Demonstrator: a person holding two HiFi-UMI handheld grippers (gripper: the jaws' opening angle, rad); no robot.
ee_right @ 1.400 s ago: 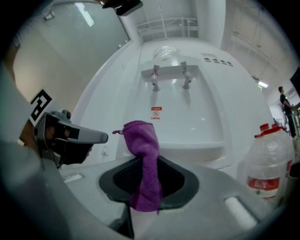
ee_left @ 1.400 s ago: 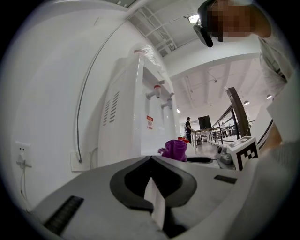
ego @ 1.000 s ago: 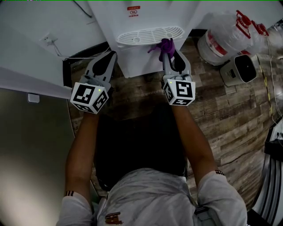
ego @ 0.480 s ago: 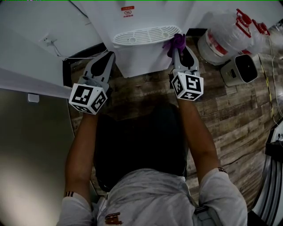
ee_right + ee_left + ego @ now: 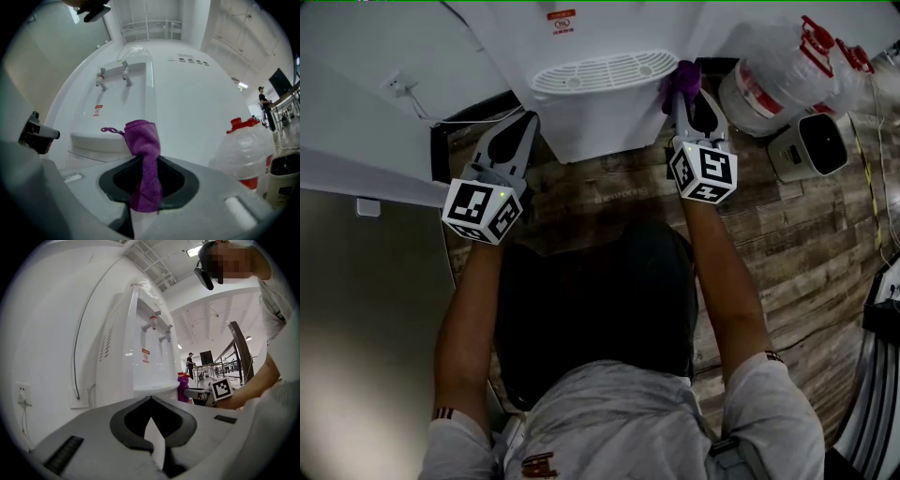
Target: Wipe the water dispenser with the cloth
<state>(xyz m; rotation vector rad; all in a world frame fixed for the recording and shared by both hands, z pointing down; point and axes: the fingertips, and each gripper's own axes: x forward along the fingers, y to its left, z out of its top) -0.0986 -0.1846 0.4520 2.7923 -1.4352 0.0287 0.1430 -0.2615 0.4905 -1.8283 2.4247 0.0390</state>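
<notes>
Pinched tight in the right tongs (image 5: pixel 140 164): the purple cloth (image 5: pixel 142 136), bunched upright past the tips, with its loop tag (image 5: pixel 110 130) trailing off to their left. Pressed together on nothing at the left tongs (image 5: pixel 151 398), only a pale sliver showing in the throat.

Just ahead of the right tongs and slightly left: the white water dispenser (image 5: pixel 154 84), long axis upright. Broad side panel (image 5: pixel 197 108) facing the cloth, drip tray (image 5: pixel 93 140) jutting out to the left of the tips. Seen from the head view, cloth parked at the right front corner of the tray grille. Judged the handiest work for the right tongs from there: a sweep leftward along the tray edge, or upward over the side panel. Left tongs near the opposite, left flank of the cabinet, idle, and farther from the cloth by the dispenser's full width.

Farther ahead and above the right tongs: 2 taps (image 5: pixel 112 77) in the recessed front. Off to the right of the same tongs: 1 large water bottle (image 5: pixel 246 145) with a red cap.

Contact between cloth and panel: impossible to confirm, touching or just beside. Same doubt for the left tips against the cabinet. Dispenser top cut off in the head view. Lower front mostly hidden beneath the tray there.
</notes>
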